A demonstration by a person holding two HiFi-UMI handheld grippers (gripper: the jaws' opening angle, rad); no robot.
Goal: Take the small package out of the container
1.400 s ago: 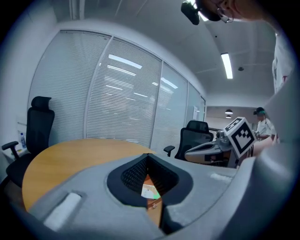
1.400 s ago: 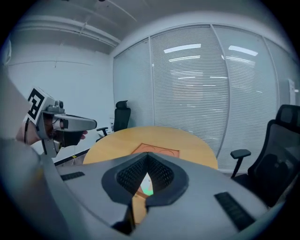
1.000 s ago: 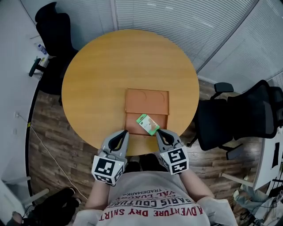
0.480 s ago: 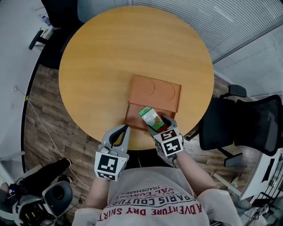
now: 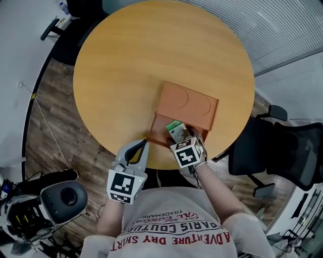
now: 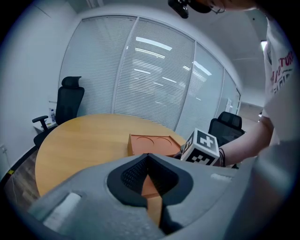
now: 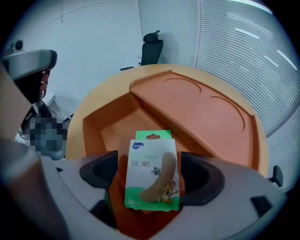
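A small white-and-green package (image 5: 176, 132) (image 7: 152, 173) of plasters sits over the open front compartment of the orange container (image 5: 187, 103) (image 7: 187, 108) (image 6: 152, 144) on the round wooden table (image 5: 131, 60). My right gripper (image 5: 180, 137) (image 7: 150, 173) is at that compartment. Its jaws are opening, the package stands between them, and a gap shows on each side of it. My left gripper (image 5: 143, 144) (image 6: 147, 157) hovers shut at the table's near edge, left of the container, with nothing in it.
The container's rear half carries a lid with two round recesses. Black office chairs stand at the right (image 5: 282, 156) and the far left (image 5: 75, 10). A grey round device (image 5: 65, 199) lies on the wooden floor at the lower left.
My right gripper has moved forward and down into the container's front compartment with the package, and its jaws have spread apart off the package. The left gripper has stayed by the table edge.
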